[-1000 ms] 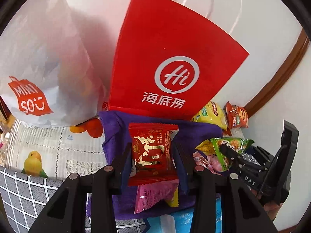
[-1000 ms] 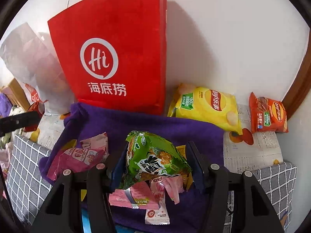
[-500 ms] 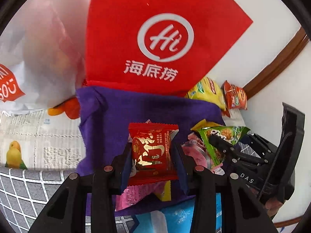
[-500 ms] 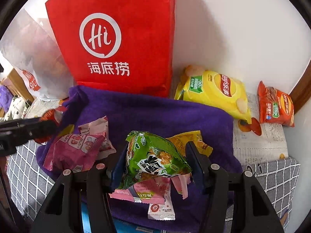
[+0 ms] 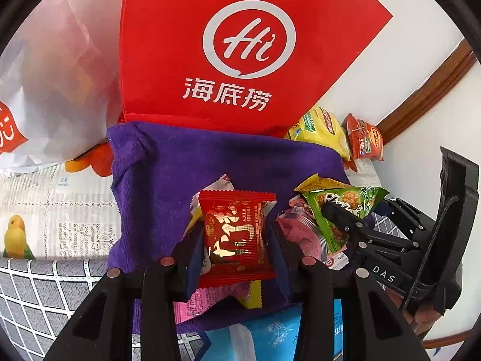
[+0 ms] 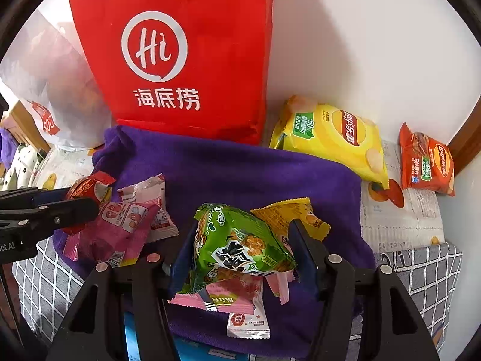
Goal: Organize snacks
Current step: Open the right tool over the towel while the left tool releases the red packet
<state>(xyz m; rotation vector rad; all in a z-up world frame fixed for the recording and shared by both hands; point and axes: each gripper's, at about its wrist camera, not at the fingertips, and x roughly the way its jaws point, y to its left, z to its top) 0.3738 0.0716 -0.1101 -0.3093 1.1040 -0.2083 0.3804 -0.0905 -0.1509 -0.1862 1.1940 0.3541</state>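
Lowered toward the purple towel [image 5: 168, 174], left gripper [image 5: 233, 240] clamps the red foil snack packet [image 5: 236, 234].
Right gripper [image 6: 243, 252] fingers hold the green crinkly snack bag [image 6: 237, 246]; both await sorting.

red snack packet [image 5: 236, 237], green snack packet [image 6: 240, 246]

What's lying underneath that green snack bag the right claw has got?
Under the green snack bag lie a pink packet and a small white sachet, all on the purple towel. A yellow packet pokes out behind. Anything directly beneath the bag is hidden.
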